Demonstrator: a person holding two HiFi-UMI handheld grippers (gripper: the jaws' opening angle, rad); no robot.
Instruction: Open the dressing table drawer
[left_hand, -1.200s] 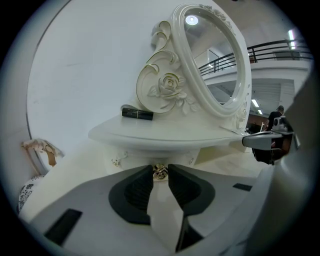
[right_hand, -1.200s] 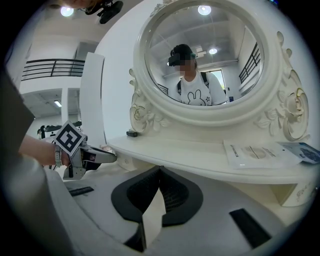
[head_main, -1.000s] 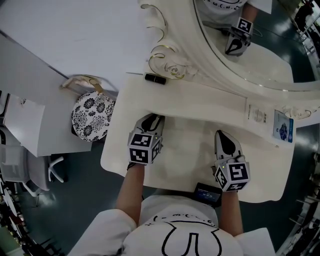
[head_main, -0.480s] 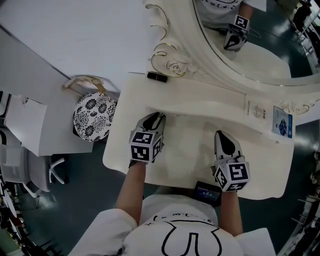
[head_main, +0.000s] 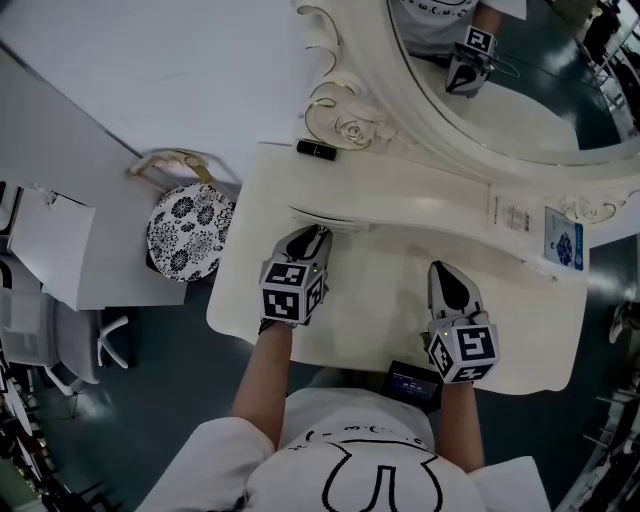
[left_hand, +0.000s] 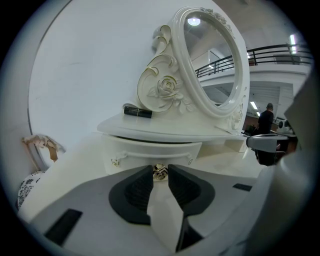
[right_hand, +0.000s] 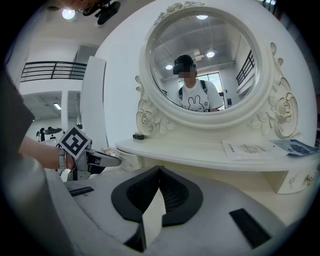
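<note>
Drawer front (left_hand: 150, 151), cream-white, curved, with small gilt scrolls at its corners, at mid-frame in the left gripper view, tucked under the upper shelf of the cream-white carved dressing table (head_main: 385, 300). Small gold knob (left_hand: 160, 173) at the middle of that front, pinched between the dark ribbed pads of the left gripper (left_hand: 160, 169), jaws closed onto both sides of it. In the head view, same gripper left of centre, tip against a thin curved edge just proud of the shelf.

Right gripper (right_hand: 159, 168) right of centre in the head view, above the bare tabletop, well apart from the knob. Jaws together at the tips, nothing between them.

Oval mirror in a white scrolled frame (head_main: 450, 150) along the upper right of the head view. Short black tube (head_main: 315, 150) lying on the shelf near the frame's rose carving. White printed leaflet (head_main: 513, 215) flat on the shelf at the right. Round stool with a black-and-white floral seat (head_main: 188, 232) at the left, beside the table.
</note>
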